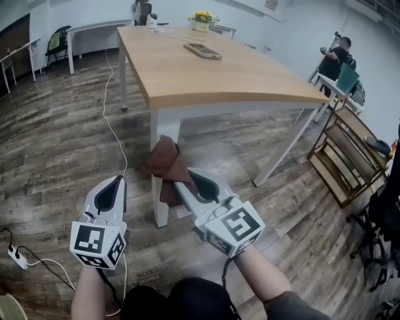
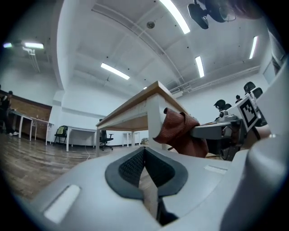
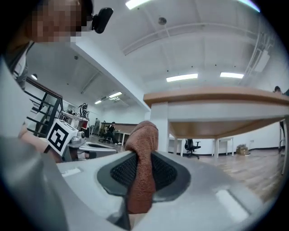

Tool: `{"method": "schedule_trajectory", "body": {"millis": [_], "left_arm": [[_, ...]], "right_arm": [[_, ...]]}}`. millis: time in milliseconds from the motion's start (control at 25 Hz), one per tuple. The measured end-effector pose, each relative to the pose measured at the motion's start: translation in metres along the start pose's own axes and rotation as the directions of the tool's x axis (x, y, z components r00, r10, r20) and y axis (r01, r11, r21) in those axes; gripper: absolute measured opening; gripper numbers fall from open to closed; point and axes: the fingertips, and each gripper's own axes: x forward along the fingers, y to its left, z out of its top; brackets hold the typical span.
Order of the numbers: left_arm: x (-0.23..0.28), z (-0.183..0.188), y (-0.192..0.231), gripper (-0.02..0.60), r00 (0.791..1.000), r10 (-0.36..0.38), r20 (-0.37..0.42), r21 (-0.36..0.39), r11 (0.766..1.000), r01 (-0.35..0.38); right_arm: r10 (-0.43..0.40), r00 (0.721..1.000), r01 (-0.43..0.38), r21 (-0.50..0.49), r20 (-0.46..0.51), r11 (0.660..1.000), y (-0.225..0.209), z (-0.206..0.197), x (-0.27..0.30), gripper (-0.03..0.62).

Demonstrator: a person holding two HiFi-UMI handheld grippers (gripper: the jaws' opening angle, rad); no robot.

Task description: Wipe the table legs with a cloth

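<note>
cloth on the near leg; wiping barely begun, i judge
my right gripper (image 1: 180, 182) pinches the cloth (image 1: 164, 160) just ahead, against the table leg (image 1: 161, 209); left gripper (image 1: 116, 182) pressed together, empty, beside it

Yellow flowers (image 1: 202, 17), wooden shelf (image 1: 353, 134), power strip (image 1: 15, 255).

Bright, even indoor light from ceiling strip lights (image 2: 178, 18), which clip to white in both gripper views. In the head view the tabletop (image 1: 206, 69) is evenly lit, with a soft shadow beneath it and mild sheen on the floor (image 1: 62, 144). Heavy fisheye: straight edges bow, and the gripper views go black at the corners. The left tool (image 2: 144, 153) and right tool (image 3: 141, 155) sit near the lens and look soft. The cloth (image 3: 143, 131) weave still resolves.
</note>
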Motion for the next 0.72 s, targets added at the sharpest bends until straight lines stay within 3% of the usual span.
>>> {"method": "schedule_trajectory", "body": {"millis": [160, 280, 480, 720], "left_arm": [[0.011, 0.039, -0.014, 0.018, 0.998, -0.034, 0.052, 0.028, 0.999, 0.033], [0.019, 0.04, -0.016, 0.018, 0.998, -0.034, 0.059, 0.029, 0.999, 0.033], [0.02, -0.007, -0.017, 0.018, 0.999, -0.032, 0.004, 0.016, 0.999, 0.032], [0.007, -0.088, -0.019, 0.018, 0.996, -0.007, -0.087, -0.033, 0.999, 0.004]], "right_arm": [[-0.036, 0.997, 0.037, -0.022, 0.065, 0.999, -0.018, 0.048, 0.008, 0.069], [-0.039, 0.998, 0.039, -0.005, 0.051, 0.999, -0.024, 0.047, 0.016, 0.069], [-0.026, 0.998, 0.027, 0.016, -0.061, 0.999, -0.017, -0.013, 0.02, 0.069], [-0.017, 0.977, 0.027, 0.044, -0.214, 0.999, -0.009, -0.101, 0.011, 0.069]]}}
